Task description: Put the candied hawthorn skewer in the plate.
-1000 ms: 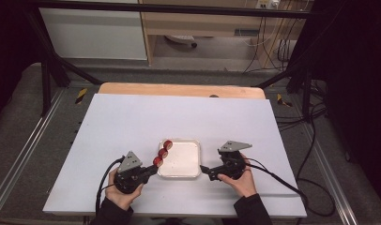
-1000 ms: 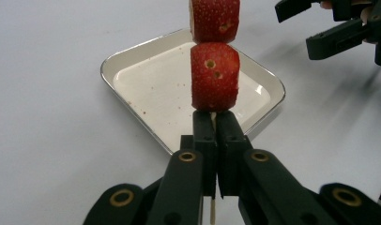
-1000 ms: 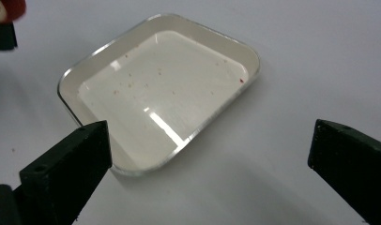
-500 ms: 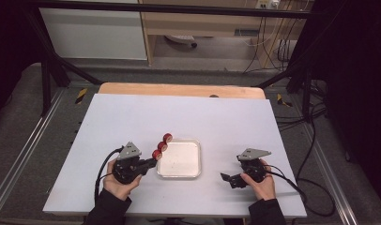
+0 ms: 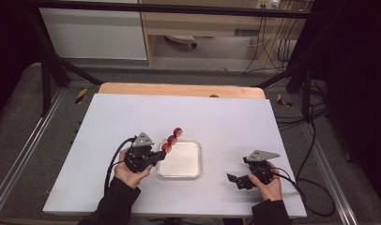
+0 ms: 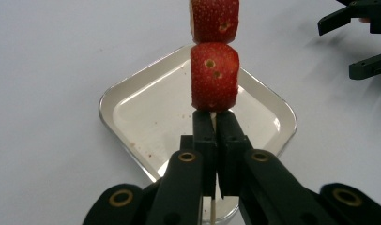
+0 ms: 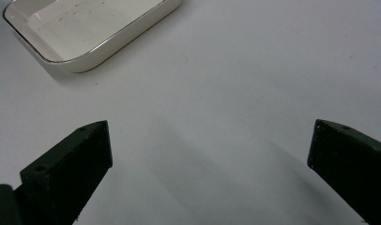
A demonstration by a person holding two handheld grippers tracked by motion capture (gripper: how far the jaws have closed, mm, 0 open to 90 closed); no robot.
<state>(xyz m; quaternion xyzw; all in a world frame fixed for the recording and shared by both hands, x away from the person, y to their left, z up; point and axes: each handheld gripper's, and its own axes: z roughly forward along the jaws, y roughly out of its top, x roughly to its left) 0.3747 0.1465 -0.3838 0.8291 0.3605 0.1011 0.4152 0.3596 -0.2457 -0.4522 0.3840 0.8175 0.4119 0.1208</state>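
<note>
The left gripper (image 6: 212, 126) is clamped on a thin wooden skewer (image 6: 213, 117), which runs up between its two black jaws. Just past the jaw tips sits the first strawberry piece (image 6: 215, 77), with a second piece (image 6: 215, 18) right above it on the same stick. In the high view the skewer carries three red pieces (image 5: 172, 139) slanting up and away over the tray's far left corner. The white tray (image 5: 181, 161) lies on the white table (image 5: 226, 117), directly beyond the left gripper. The right gripper (image 5: 239, 179) sits well to the right of the tray, its jaws spread wide with nothing between them, above bare table.
</note>
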